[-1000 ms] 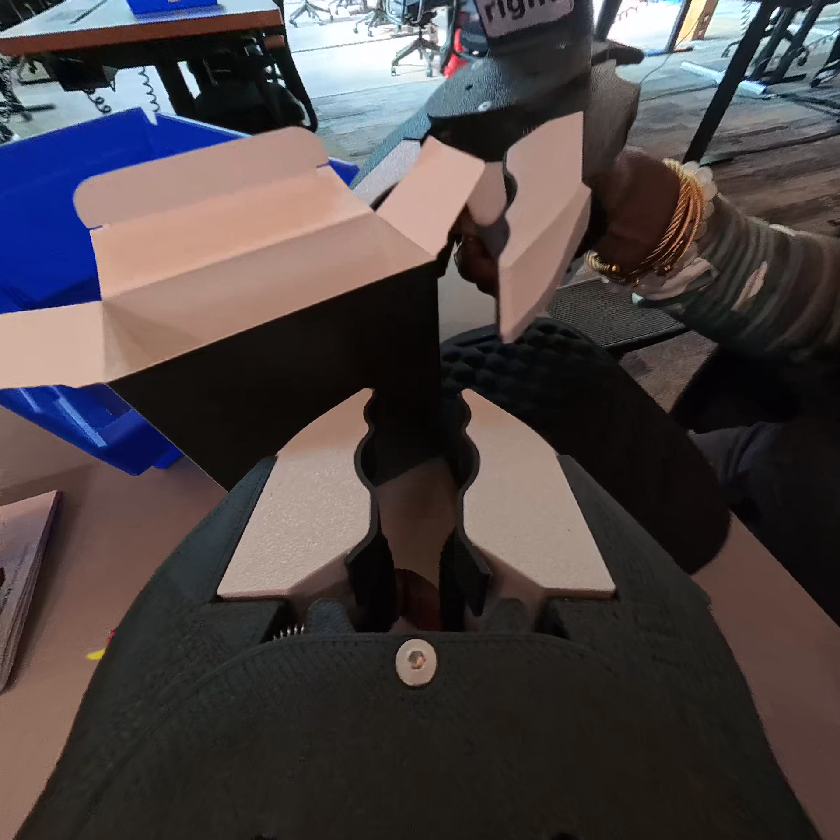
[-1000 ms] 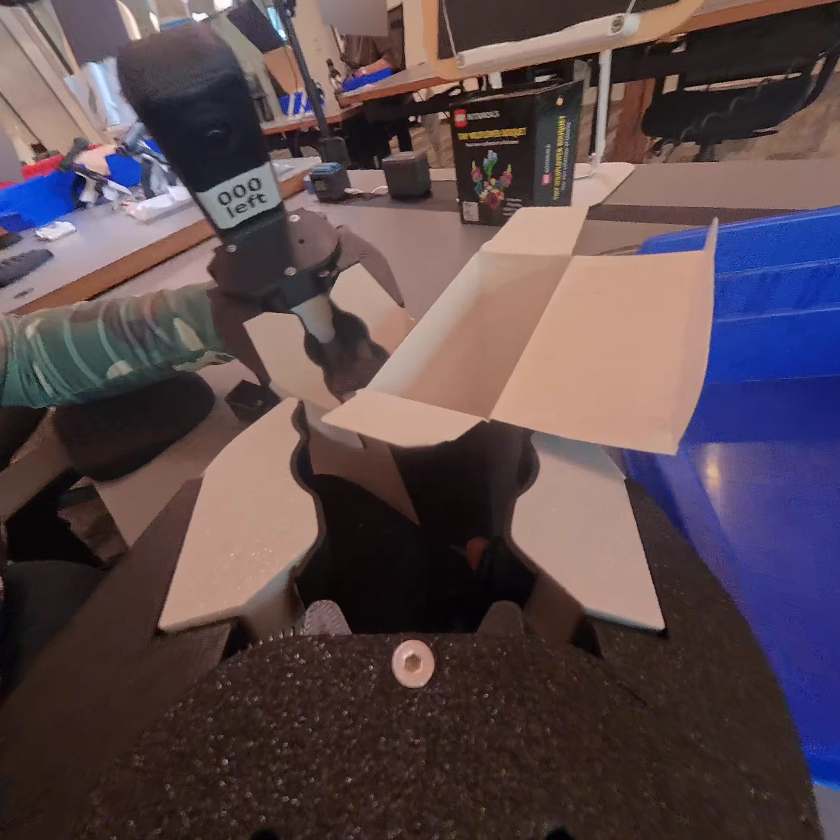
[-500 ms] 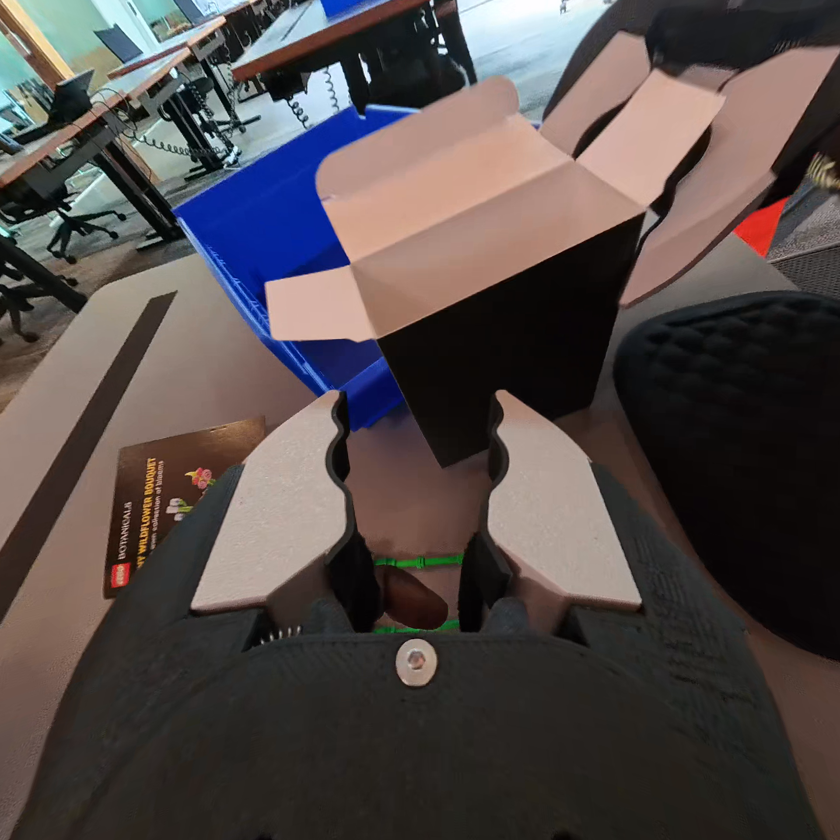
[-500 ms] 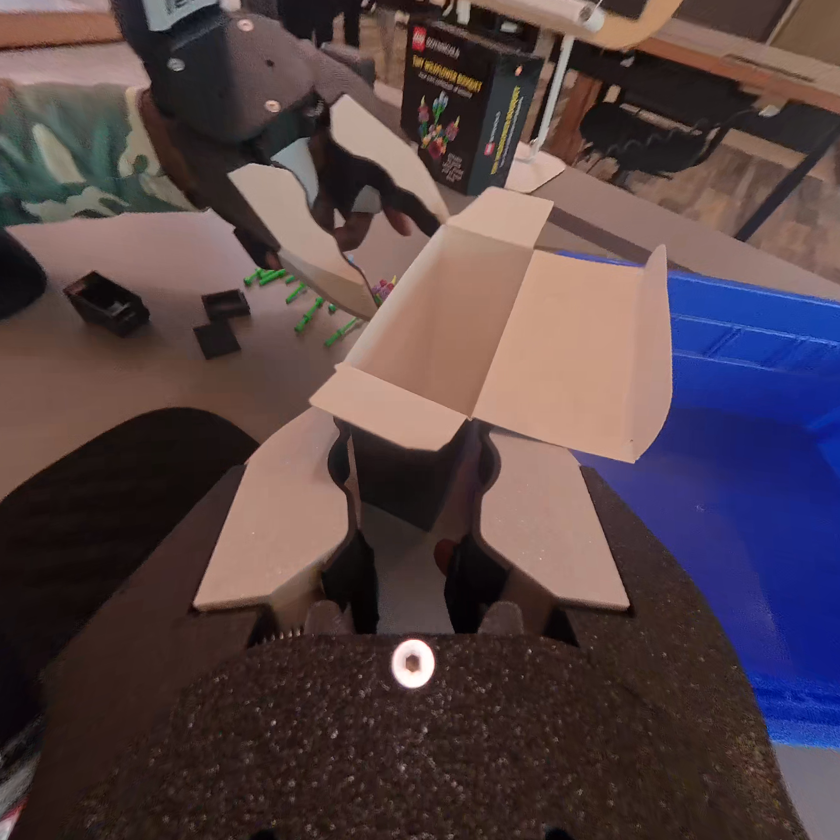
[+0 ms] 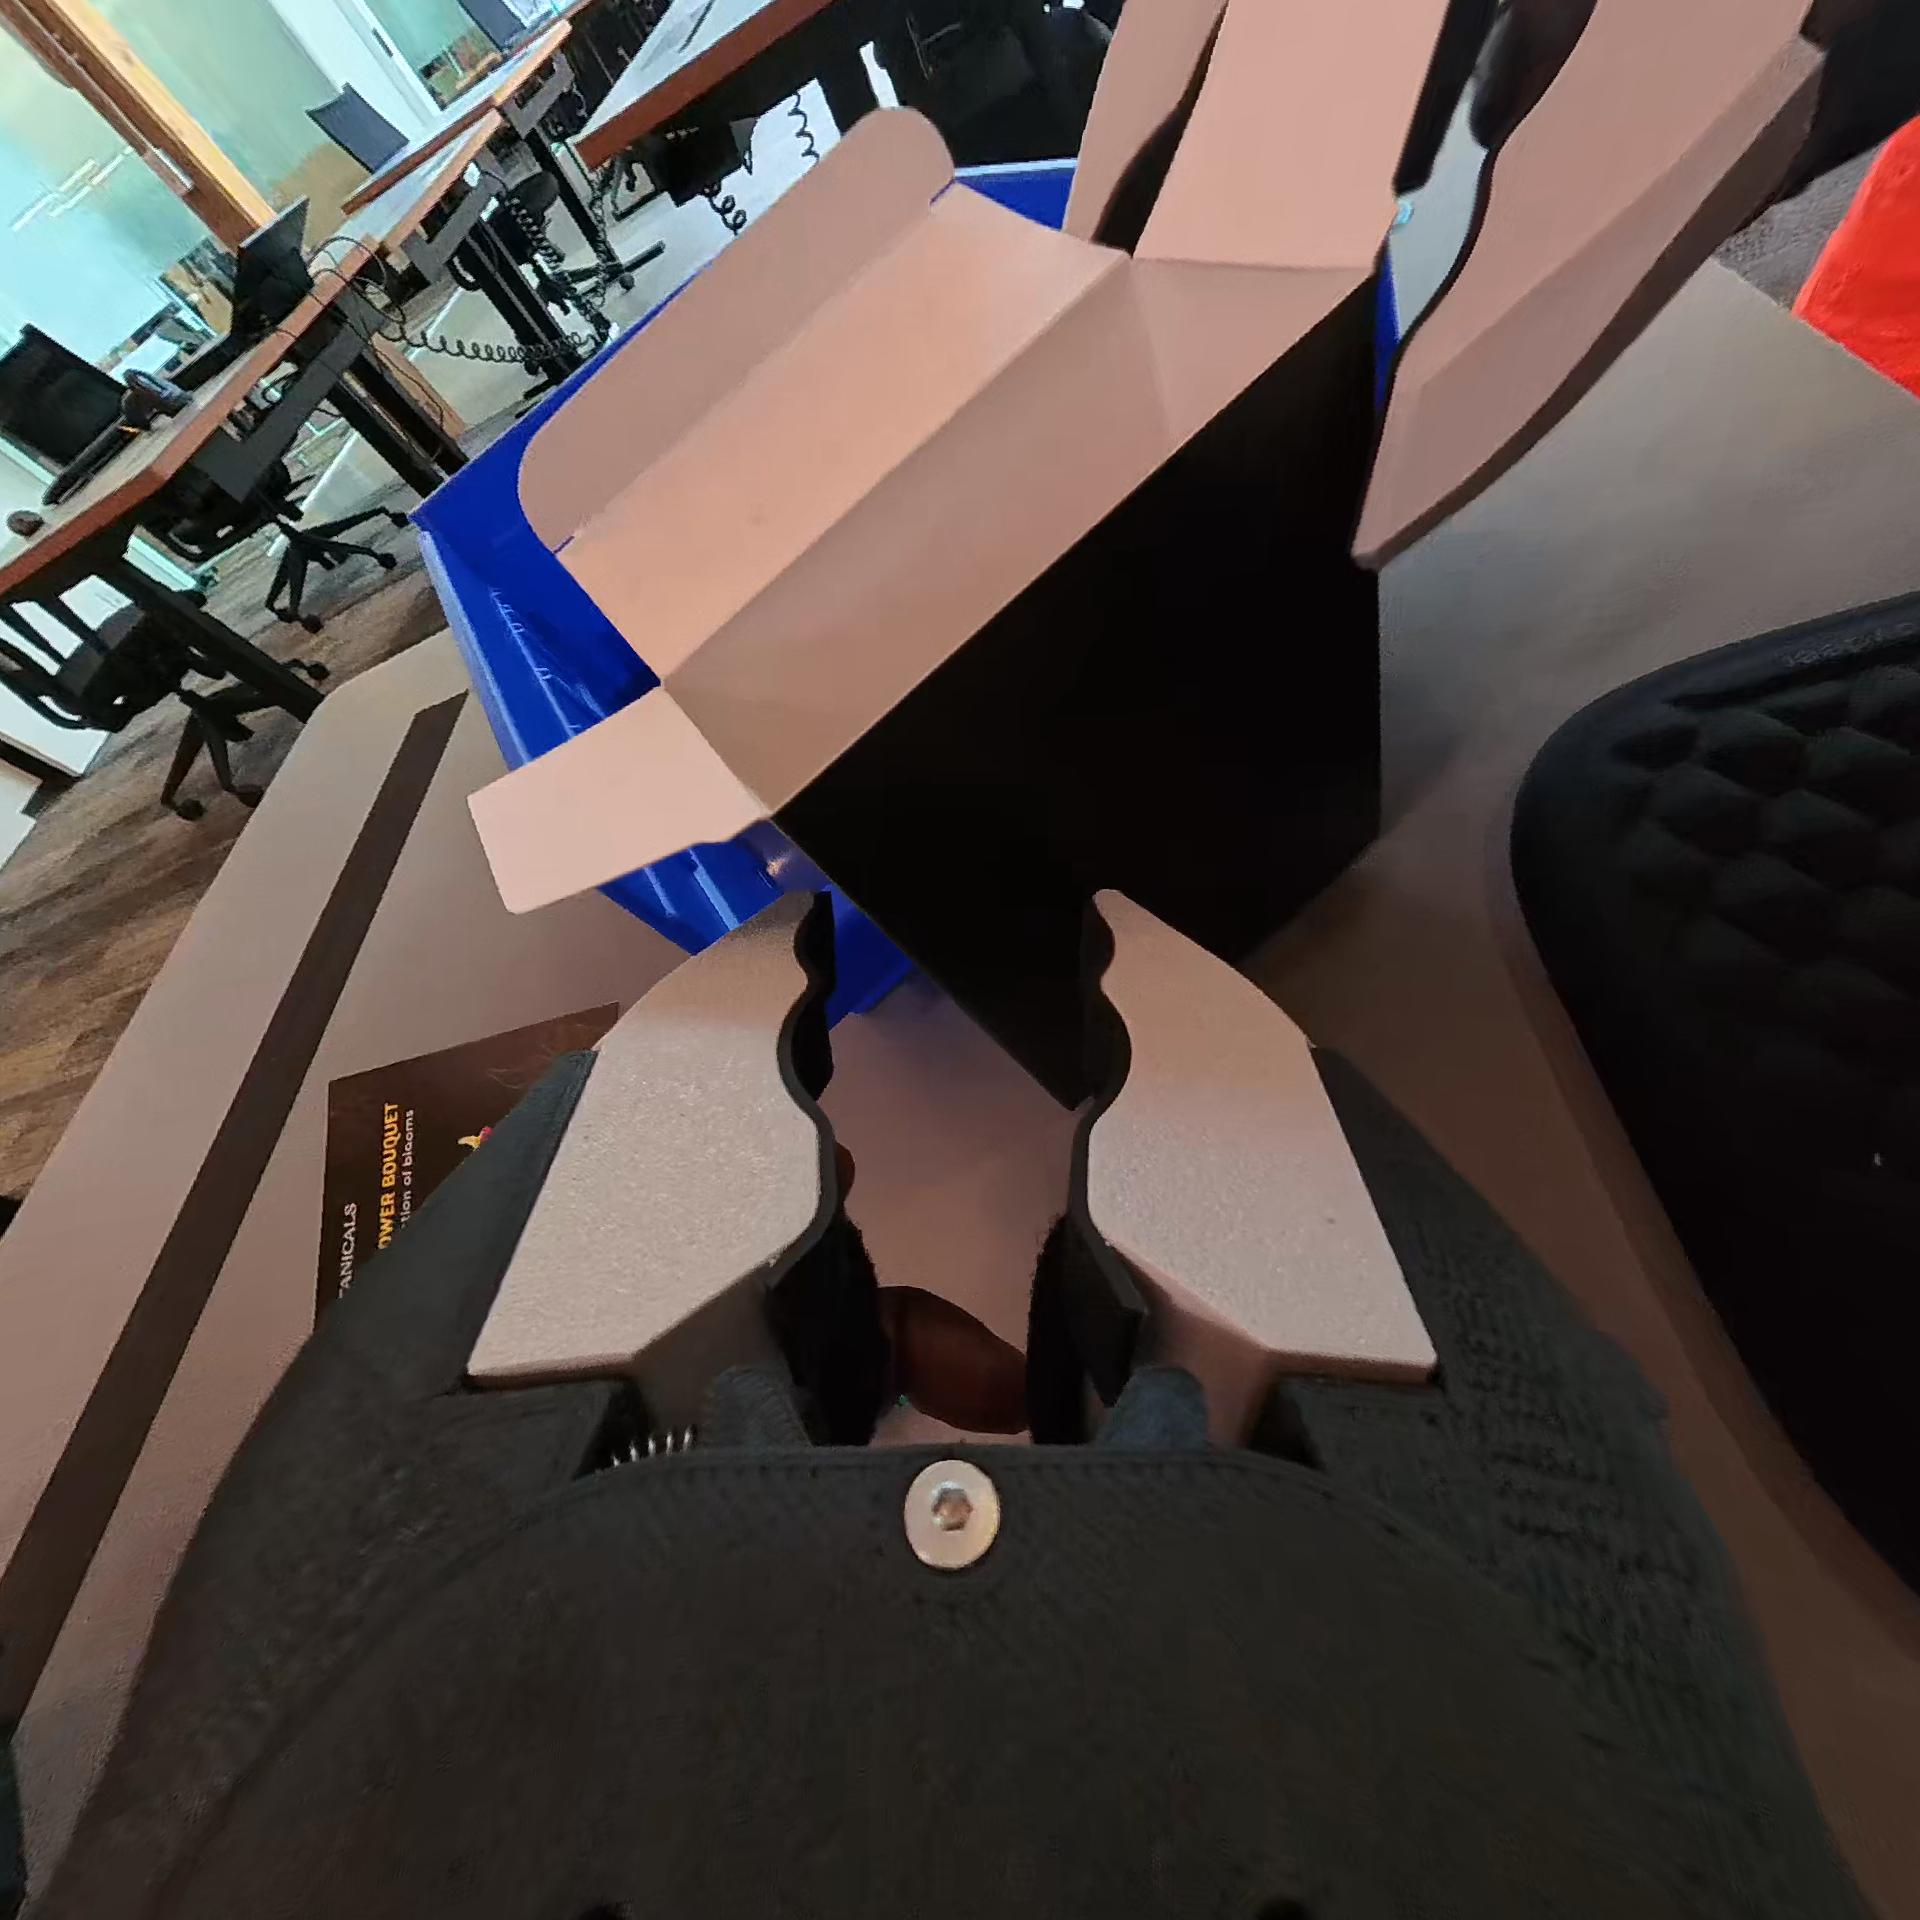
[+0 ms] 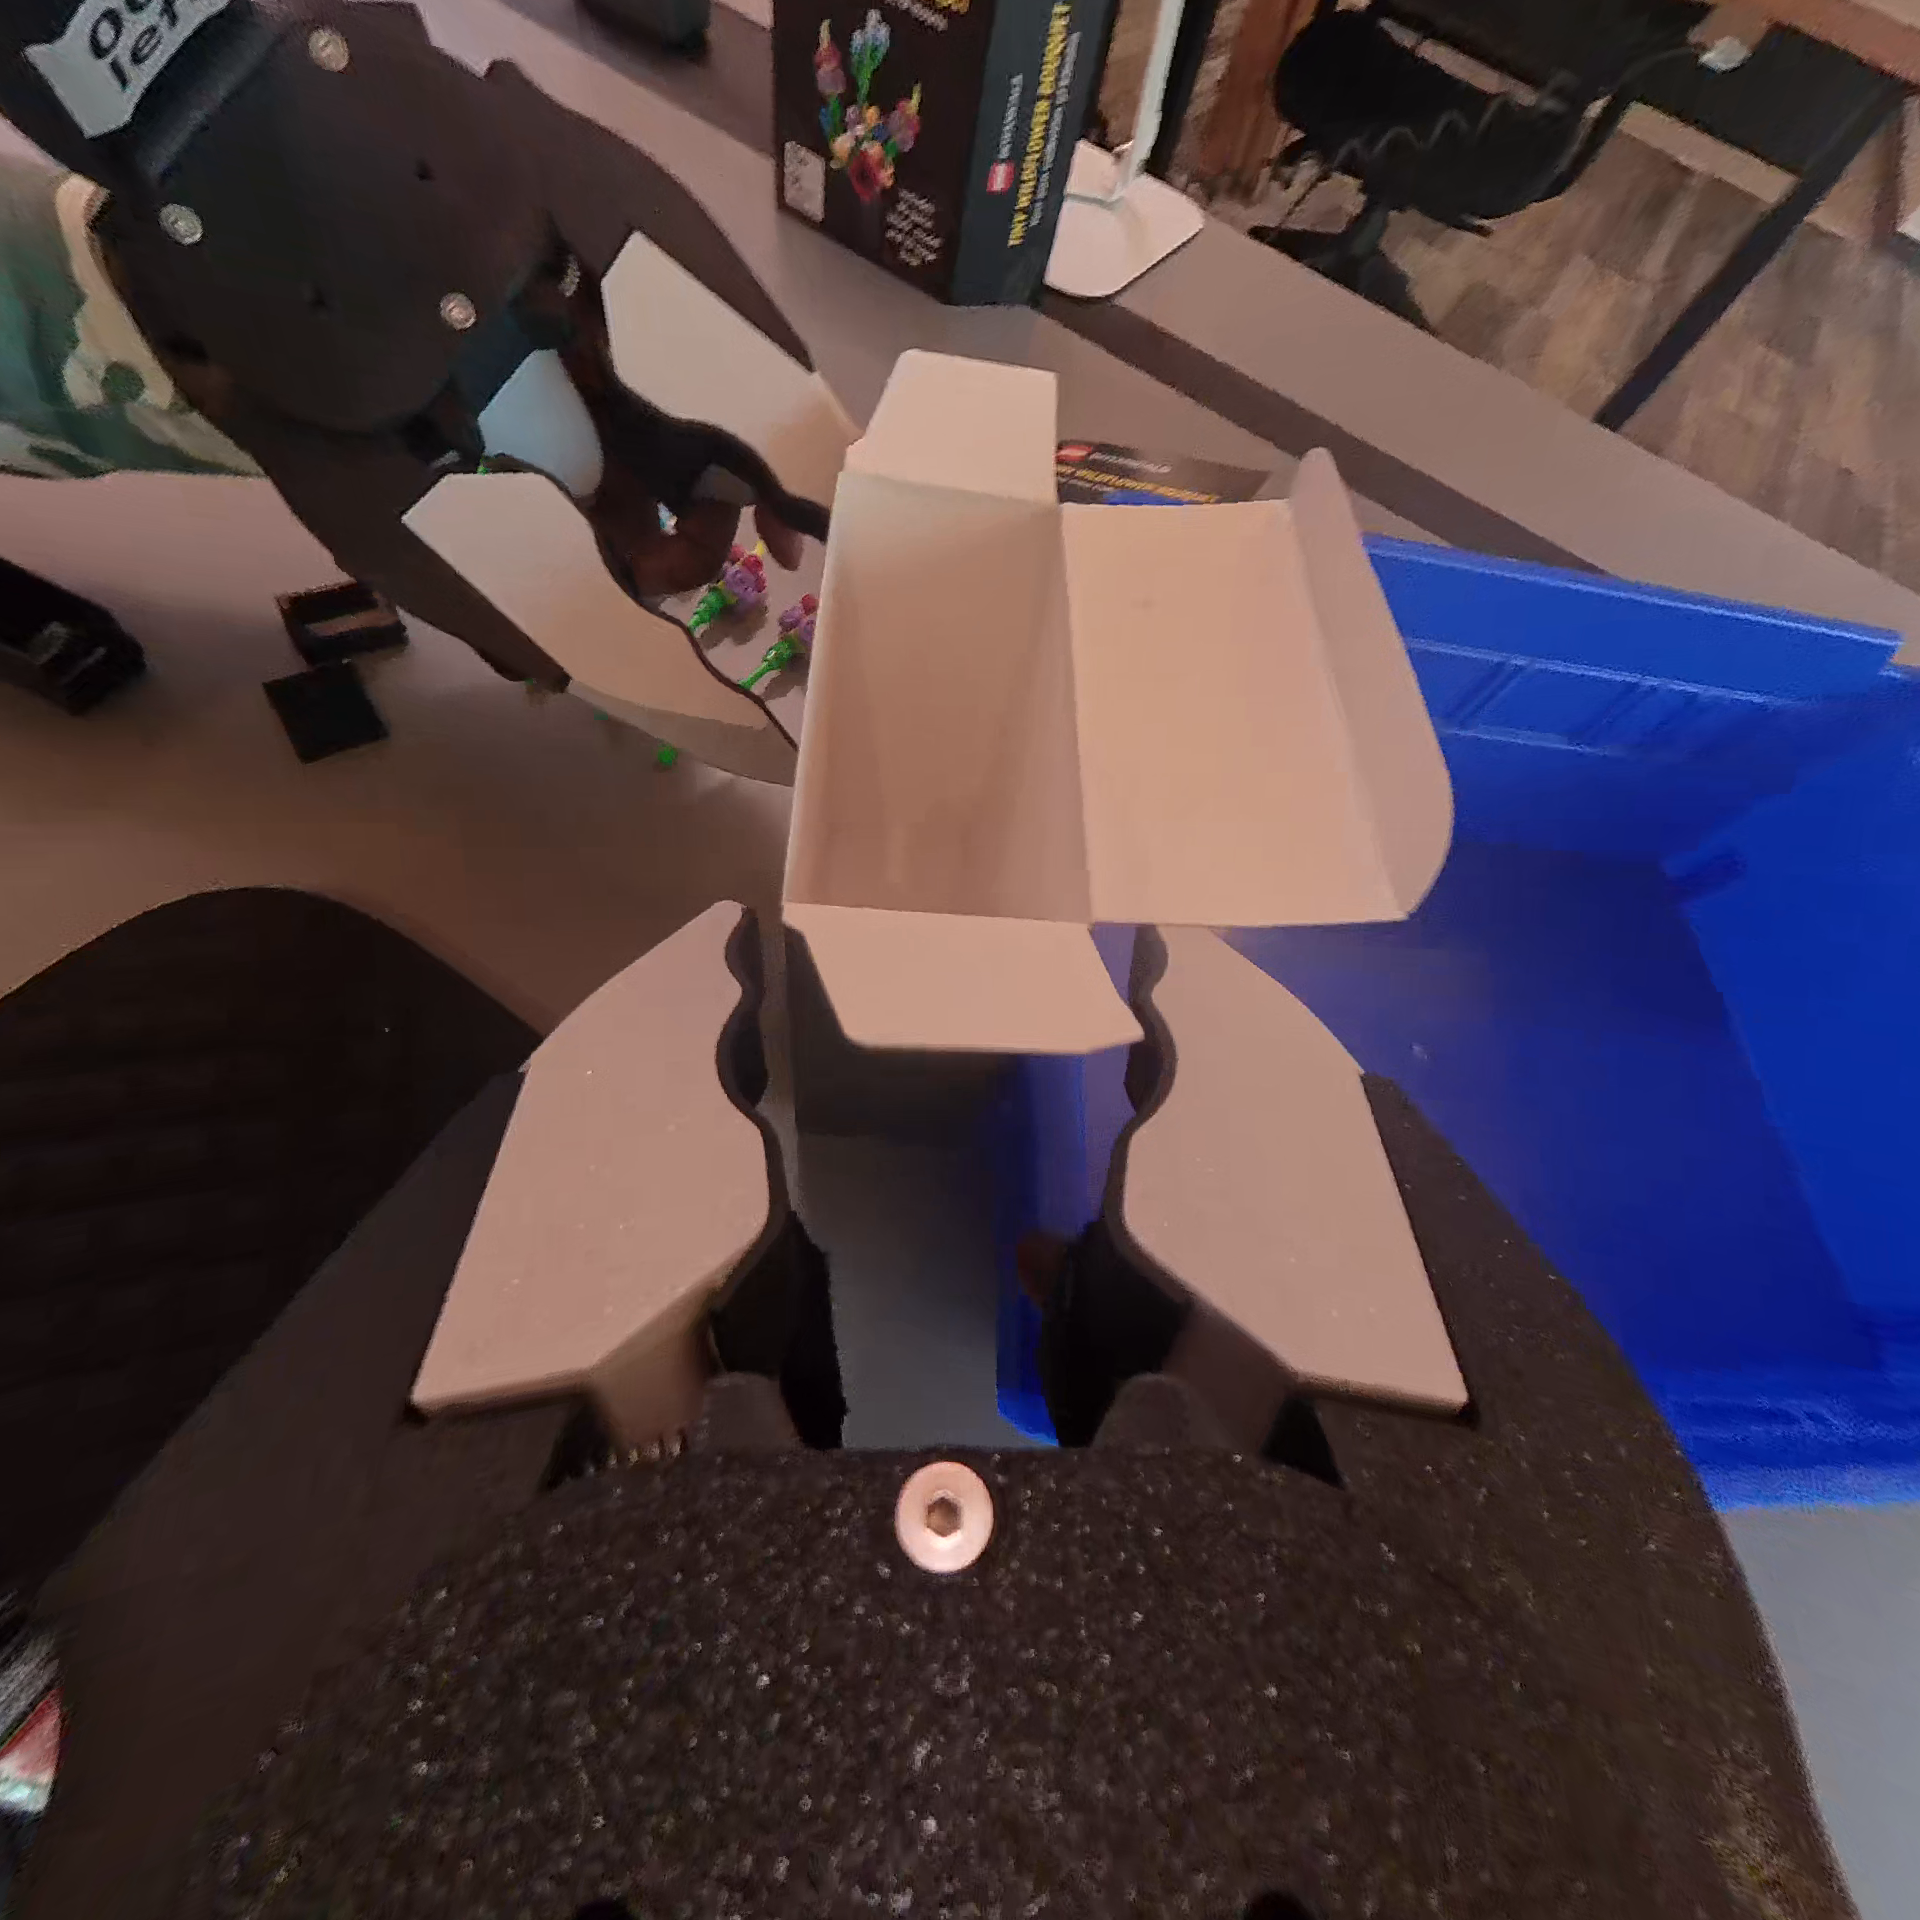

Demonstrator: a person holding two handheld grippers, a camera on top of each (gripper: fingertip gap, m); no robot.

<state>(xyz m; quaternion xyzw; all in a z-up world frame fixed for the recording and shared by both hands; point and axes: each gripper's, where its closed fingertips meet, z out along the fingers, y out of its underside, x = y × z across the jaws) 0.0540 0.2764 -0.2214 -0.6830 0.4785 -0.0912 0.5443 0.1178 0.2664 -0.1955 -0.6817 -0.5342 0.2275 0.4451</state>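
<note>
A black cardboard box (image 5: 1091, 748), its pale matte flaps (image 6: 1236, 717) folded open and its inside looking bare, stood on a smooth tan table (image 5: 1621, 499) against a glossy blue plastic bin (image 6: 1621, 966). The left gripper (image 5: 956, 997), jaws apart and holding nothing, sat just beside the box's lower corner. The right gripper (image 6: 940, 977), fingers likewise spread, flanked the near flap without clamping it. To the left lay small toy flowers (image 6: 748, 603) with green stems and square black parts (image 6: 327, 712); a printed dark carton (image 6: 914, 135) stood behind.
</note>
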